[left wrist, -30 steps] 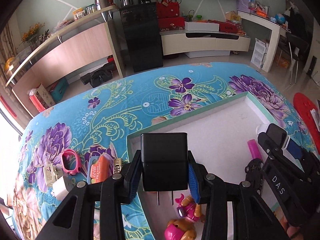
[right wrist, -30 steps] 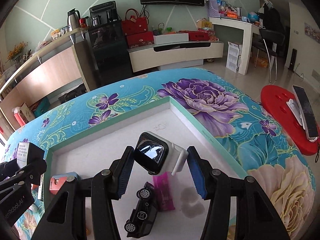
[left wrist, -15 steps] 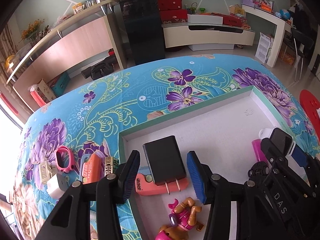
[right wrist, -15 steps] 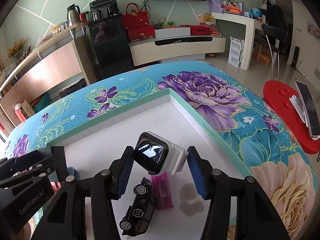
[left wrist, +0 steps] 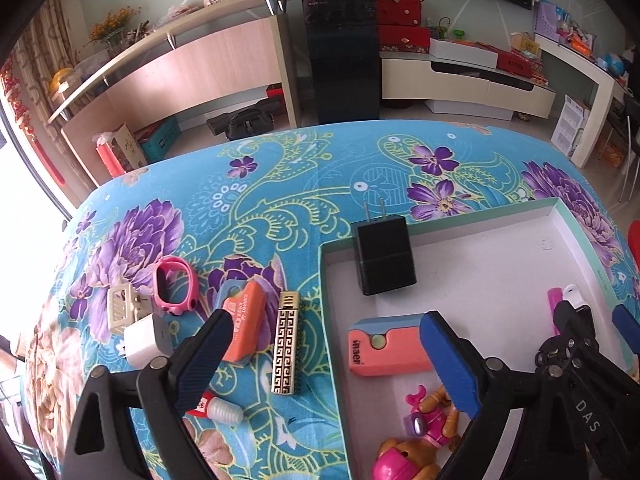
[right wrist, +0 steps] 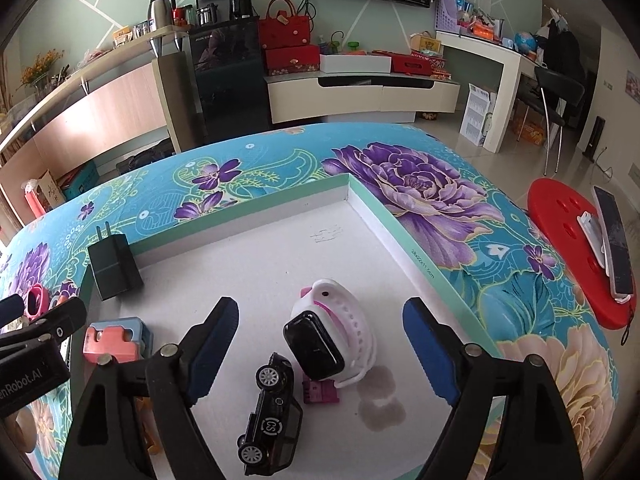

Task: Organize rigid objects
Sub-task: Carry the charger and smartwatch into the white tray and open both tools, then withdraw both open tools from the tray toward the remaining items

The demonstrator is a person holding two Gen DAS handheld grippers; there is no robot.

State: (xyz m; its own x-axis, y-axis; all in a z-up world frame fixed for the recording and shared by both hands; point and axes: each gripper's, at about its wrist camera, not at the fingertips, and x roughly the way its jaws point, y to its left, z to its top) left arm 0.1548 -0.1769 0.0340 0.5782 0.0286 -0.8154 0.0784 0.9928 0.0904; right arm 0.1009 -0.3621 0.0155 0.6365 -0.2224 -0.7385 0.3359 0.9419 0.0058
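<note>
Left wrist view, pink case (left wrist: 386,346) reading "inaer" (partly hidden), both tools spread wide, empty.

Readable stuff, going outward from the green-rimmed tray (right wrist: 416,236): its right rim has tiny print, looks like "28x22x11.5cm". Inside the tray, the black toy car (right wrist: 272,420) has "CS" in a white ring on its roof. The pink eraser-like block (left wrist: 384,348) in the tray's near-left corner says "inaer". Just left of the tray on the cloth, the orange block (left wrist: 244,320) reads "CARROT", with smaller print I can't make out. The other gripper's arm shows "DAS" in the left wrist view and "enRobot.AI" in the right wrist view.
</note>
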